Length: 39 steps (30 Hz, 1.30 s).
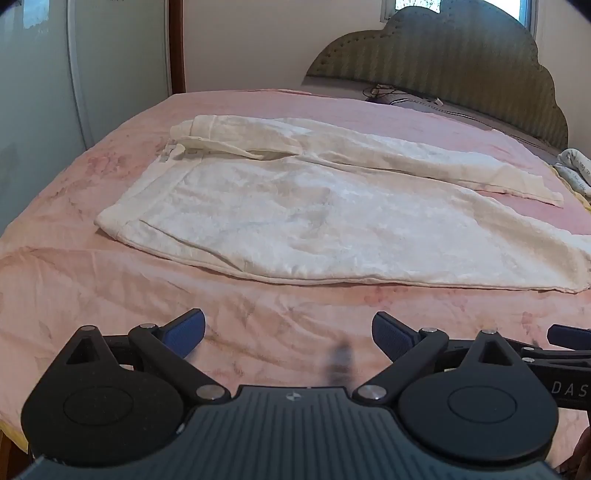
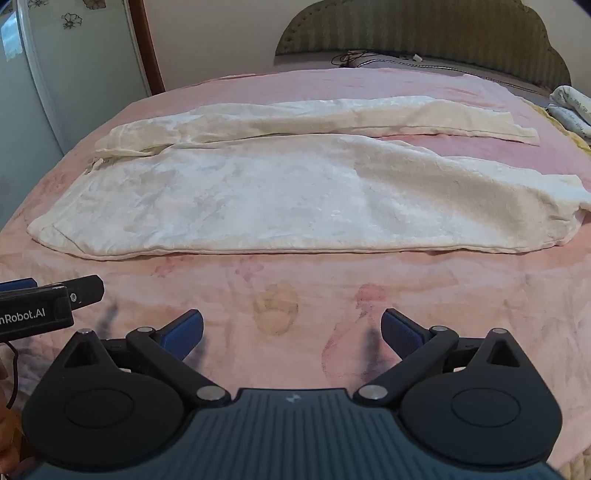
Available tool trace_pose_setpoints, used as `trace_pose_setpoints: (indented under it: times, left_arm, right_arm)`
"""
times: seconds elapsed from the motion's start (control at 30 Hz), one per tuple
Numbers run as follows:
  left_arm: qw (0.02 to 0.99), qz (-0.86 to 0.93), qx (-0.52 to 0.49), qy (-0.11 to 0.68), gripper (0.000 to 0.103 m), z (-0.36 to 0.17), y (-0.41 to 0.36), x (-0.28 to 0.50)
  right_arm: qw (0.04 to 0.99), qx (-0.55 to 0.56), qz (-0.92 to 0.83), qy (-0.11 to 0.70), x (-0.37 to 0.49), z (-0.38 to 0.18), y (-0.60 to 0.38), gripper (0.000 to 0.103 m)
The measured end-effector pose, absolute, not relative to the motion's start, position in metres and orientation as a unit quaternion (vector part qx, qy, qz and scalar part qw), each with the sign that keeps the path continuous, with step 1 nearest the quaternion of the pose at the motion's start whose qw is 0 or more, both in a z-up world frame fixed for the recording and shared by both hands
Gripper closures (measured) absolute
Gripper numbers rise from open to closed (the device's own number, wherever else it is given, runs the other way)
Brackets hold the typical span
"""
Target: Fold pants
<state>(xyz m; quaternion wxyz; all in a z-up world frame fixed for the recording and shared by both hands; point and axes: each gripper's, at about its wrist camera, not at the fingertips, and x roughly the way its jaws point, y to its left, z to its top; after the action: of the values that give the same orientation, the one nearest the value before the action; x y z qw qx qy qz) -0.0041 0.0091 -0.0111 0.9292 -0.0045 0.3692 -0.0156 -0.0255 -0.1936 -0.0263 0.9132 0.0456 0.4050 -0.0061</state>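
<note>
White pants (image 1: 314, 210) lie spread unfolded across the middle of the frame on a pink bedspread (image 1: 110, 295), legs apart; both the left claw (image 1: 288, 332) and right claw (image 2: 291, 332) hover wide open, empty, at bottom. Folding appears not yet begun.

You get soft, even daylight from the window (image 1: 461, 7) behind the headboard (image 1: 443, 70); fisheye bends edges, corners go dark.

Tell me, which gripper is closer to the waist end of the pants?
Left. The left gripper hovers nearer the pants' waist end; the right gripper sits further along, toward the leg ends.
</note>
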Motion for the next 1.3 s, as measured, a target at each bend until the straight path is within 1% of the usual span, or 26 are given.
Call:
trace_pose_setpoints:
  times: [0.63, 0.73, 0.83, 1.03, 1.13, 1.3]
  left_arm:
    - [0.925, -0.016, 0.002, 0.38, 0.004, -0.016, 0.005, 0.004]
    - [0.924, -0.029, -0.004, 0.382, 0.004, -0.018, 0.004, 0.004]
    - [0.922, -0.024, 0.002, 0.385, 0.004, -0.019, 0.003, 0.006]
    - [0.926, -0.014, -0.017, 0.377, 0.004, -0.016, 0.012, 0.008]
    - [0.926, -0.014, -0.031, 0.377, 0.004, -0.018, 0.012, 0.009]
    - [0.927, -0.017, -0.017, 0.374, 0.004, -0.017, 0.005, 0.008]
  right_arm:
    - [0.914, 0.063, 0.004, 0.4, -0.024, -0.03, -0.201, 0.0]
    - [0.91, 0.064, -0.003, 0.409, -0.022, -0.033, -0.204, 0.0]
    - [0.914, 0.065, -0.005, 0.4, -0.022, -0.03, -0.203, 0.0]
    - [0.906, 0.084, 0.005, 0.414, -0.015, -0.038, -0.202, 0.0]
    - [0.911, 0.082, 0.003, 0.405, -0.02, -0.033, -0.203, 0.0]
    - [0.921, 0.083, 0.004, 0.381, -0.026, -0.025, -0.207, 0.0]
